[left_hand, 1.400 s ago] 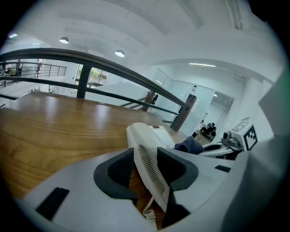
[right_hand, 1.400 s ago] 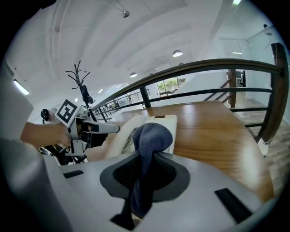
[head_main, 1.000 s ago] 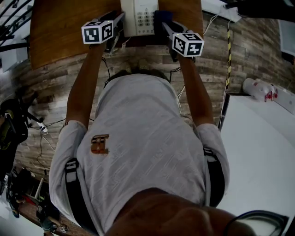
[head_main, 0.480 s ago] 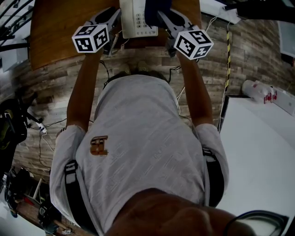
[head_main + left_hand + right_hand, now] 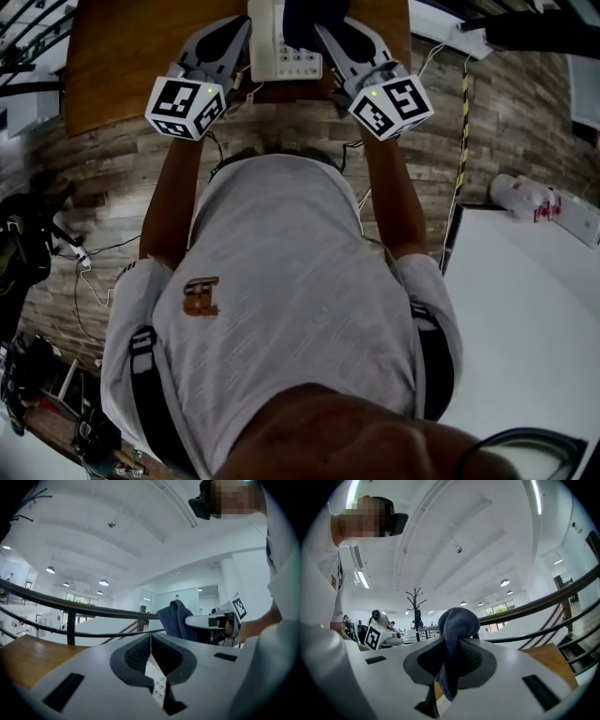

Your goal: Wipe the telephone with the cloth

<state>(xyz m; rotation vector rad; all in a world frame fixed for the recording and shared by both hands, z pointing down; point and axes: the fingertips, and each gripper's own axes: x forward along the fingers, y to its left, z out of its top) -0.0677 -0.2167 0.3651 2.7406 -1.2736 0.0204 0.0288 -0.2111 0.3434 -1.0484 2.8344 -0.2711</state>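
L gripper [image 5: 151, 651]: jaws have just been closing and are now fully together. Pads meet on a thin line, nothing between them. Through the gap under the pads I see a bit of keypad, so the tips sit over the phone's edge.

R gripper [image 5: 450, 658]: clamped on the cloth [image 5: 457, 620]. It's dark blue and pinched mid-fold between the pads, with a bunch standing above the jaws and a tail hanging below.

Telephone [image 5: 281, 52]: white, keypad up, on the wooden table [image 5: 131, 56] at the top of head view, right between the two grippers. L tips are just beside its left side and R tips at its right side. From above, the cloth overlaps the phone's right-hand part – can't tell if it's touching the casing.

Both grippers point away from my body, roughly level, marker cubes nearest me. L view also shows the R gripper w/ the cloth – close by, not touching.
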